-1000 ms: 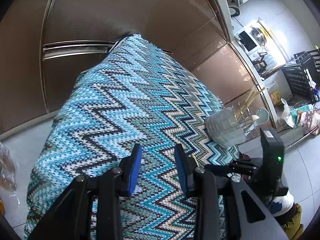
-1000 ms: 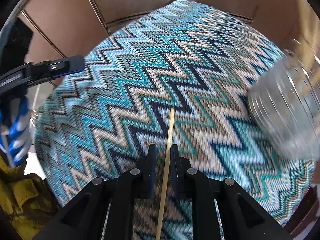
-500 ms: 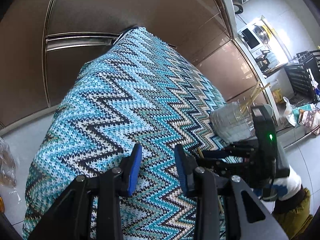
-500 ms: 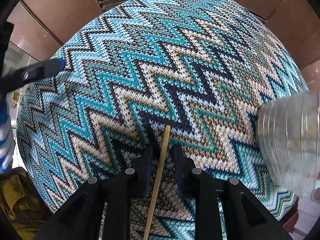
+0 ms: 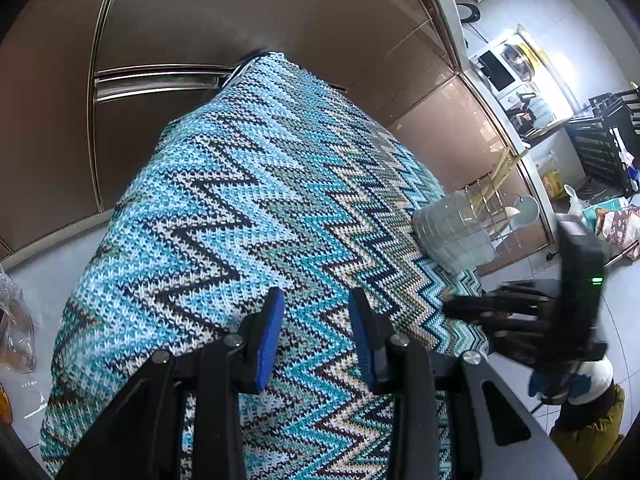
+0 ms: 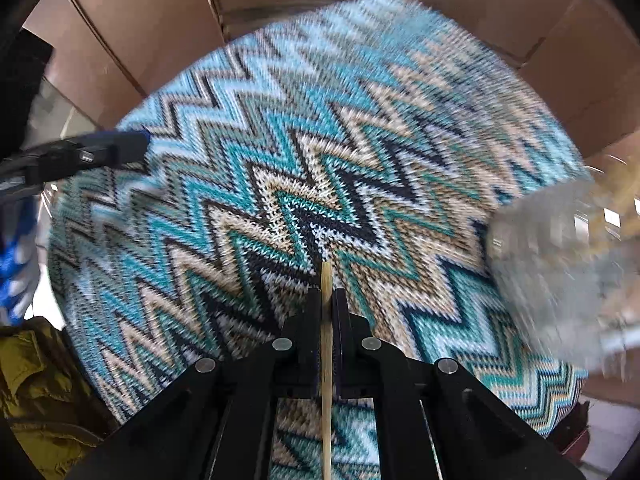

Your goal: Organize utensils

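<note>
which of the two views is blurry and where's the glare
Right wrist view: motion blur smears the zigzag cloth toward the edges and the clear holder, while the chopstick in the right gripper stays sharp. Left wrist view: mostly crisp, only the right gripper is smeared; glare blows out the kitchen counter at upper right. Both bow from fisheye.

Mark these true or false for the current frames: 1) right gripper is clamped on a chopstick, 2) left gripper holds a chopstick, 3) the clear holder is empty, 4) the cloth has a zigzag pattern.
1) True. The right gripper is shut on the wooden chopstick, which runs between its fingers.
2) False. The left gripper stands open with nothing between its fingers, only the cloth below.
3) False. The clear holder already has wooden sticks poking out of it.
4) True. The knitted cloth shows blue, teal, beige and dark zigzags.
</note>
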`<state>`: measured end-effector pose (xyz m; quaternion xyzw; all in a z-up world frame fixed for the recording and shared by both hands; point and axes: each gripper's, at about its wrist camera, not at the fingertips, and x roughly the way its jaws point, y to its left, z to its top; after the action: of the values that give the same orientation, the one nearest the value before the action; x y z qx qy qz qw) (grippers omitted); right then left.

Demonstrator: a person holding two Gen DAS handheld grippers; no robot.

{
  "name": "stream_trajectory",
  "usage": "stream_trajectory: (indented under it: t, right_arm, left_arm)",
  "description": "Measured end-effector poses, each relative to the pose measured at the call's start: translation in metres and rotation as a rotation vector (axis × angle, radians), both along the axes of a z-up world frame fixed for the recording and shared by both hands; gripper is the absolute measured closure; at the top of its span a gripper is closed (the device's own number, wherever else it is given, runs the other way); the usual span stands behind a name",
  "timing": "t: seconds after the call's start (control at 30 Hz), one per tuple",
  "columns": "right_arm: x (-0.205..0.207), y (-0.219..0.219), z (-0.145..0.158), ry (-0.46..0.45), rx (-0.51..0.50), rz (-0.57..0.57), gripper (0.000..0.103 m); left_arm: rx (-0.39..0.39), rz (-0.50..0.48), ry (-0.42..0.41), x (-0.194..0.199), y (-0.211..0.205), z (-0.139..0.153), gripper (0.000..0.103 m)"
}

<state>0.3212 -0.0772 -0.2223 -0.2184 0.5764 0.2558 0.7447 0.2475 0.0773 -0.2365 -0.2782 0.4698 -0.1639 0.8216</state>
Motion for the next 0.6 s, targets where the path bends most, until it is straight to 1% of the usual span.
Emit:
stream_trajectory:
  t: [0.03,0.13,0.2,0.23,0.33,0.4,0.43,0.5,0.6]
  right_arm:
    - [-0.002,-0.004,0.007,-0.021,0.015,-0.013,0.098]
    - [-0.015,-0.027,0.04,-0.124,0.099,-0.073,0.098]
    - [-0.022,-0.048,0.07,-0.222,0.17,-0.134,0.098]
    - [-0.024,-0.056,0.079,-0.257,0.194,-0.15,0.098]
    - [-0.035,-0.077,0.124,-0.403,0.275,-0.213,0.098]
    - [-0.035,-0.089,0.156,-0.506,0.329,-0.25,0.098]
    - [-0.035,-0.092,0.169,-0.536,0.347,-0.259,0.098]
    - [-0.029,-0.098,0.196,-0.636,0.388,-0.284,0.098]
    - [-0.018,-0.102,0.218,-0.738,0.44,-0.315,0.098]
  left_arm:
    - [0.0,-0.003,-0.001,-0.001,-0.001,0.001,0.071]
    - [0.003,-0.011,-0.004,-0.003,-0.006,0.003,0.071]
    - [0.007,-0.016,-0.006,-0.004,-0.008,0.004,0.071]
    - [0.01,-0.018,-0.007,-0.005,-0.01,0.005,0.071]
    - [0.022,-0.026,-0.004,-0.005,-0.016,0.006,0.071]
    - [0.03,-0.031,-0.001,-0.004,-0.02,0.006,0.071]
    - [0.035,-0.034,-0.001,-0.004,-0.021,0.005,0.071]
    - [0.044,-0.04,0.002,-0.003,-0.025,0.005,0.071]
    - [0.06,-0.045,0.005,-0.002,-0.028,0.003,0.071]
